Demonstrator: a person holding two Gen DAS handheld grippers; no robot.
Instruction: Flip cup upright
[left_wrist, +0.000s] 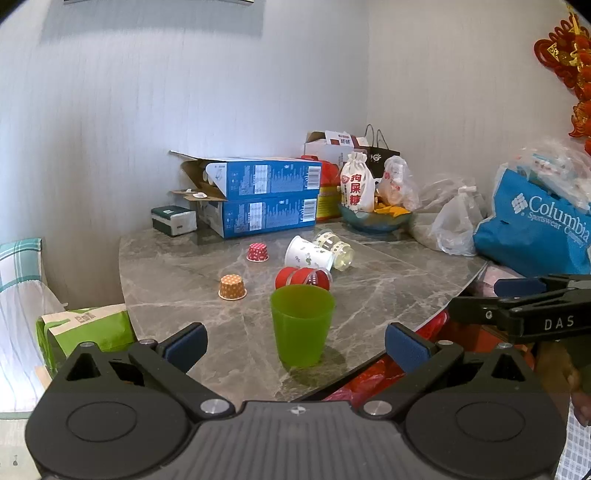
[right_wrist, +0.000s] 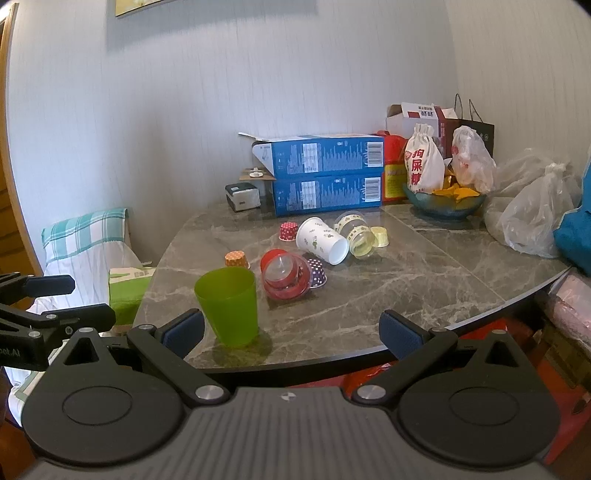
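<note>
The green cup (left_wrist: 302, 325), translucent tapered plastic, stands upright near the rounded front edge of the marble-look surface (left_wrist: 388, 295). Left hand-held gripper (left_wrist: 295, 345) and right hand-held gripper (right_wrist: 291, 330) are both spread wide, holding nothing. Tipped cups crowd just behind it.

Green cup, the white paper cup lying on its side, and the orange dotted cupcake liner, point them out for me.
Green cup (left_wrist: 302, 325), left wrist view, on its front wall.
White paper cup (right_wrist: 319, 239), right wrist view, mid-side.
Orange dotted cupcake liner (left_wrist: 232, 287), left wrist view, on its side.
</note>
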